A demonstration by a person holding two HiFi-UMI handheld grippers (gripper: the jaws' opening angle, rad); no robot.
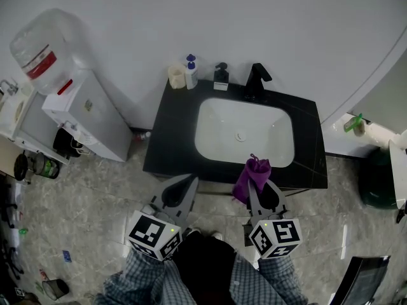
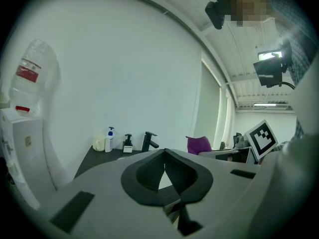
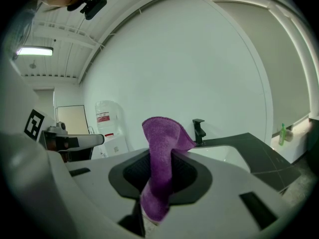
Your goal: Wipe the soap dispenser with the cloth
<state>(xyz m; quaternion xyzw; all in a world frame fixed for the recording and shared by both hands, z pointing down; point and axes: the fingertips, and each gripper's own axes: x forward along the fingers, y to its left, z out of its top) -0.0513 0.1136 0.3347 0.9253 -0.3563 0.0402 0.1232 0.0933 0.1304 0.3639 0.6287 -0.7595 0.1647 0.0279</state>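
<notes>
A black soap dispenser (image 1: 220, 76) with a white label stands at the back of the black vanity top (image 1: 170, 132), left of the black tap (image 1: 257, 79). A white pump bottle (image 1: 191, 72) with a blue head and a cream cup (image 1: 176, 76) stand further left. In the left gripper view, the dispenser (image 2: 128, 143) shows far off. My right gripper (image 1: 257, 184) hovers at the vanity's front edge, shut on a purple cloth (image 1: 252, 175) that sticks up between its jaws (image 3: 162, 133). My left gripper (image 1: 184, 189) is beside it, shut and empty (image 2: 164, 166).
A white basin (image 1: 243, 132) fills the middle of the vanity. A water cooler (image 1: 86, 113) with a large bottle (image 1: 41, 46) stands to the left. On the right are a white ledge with a green bottle (image 1: 353, 122) and a dark bin (image 1: 378, 180).
</notes>
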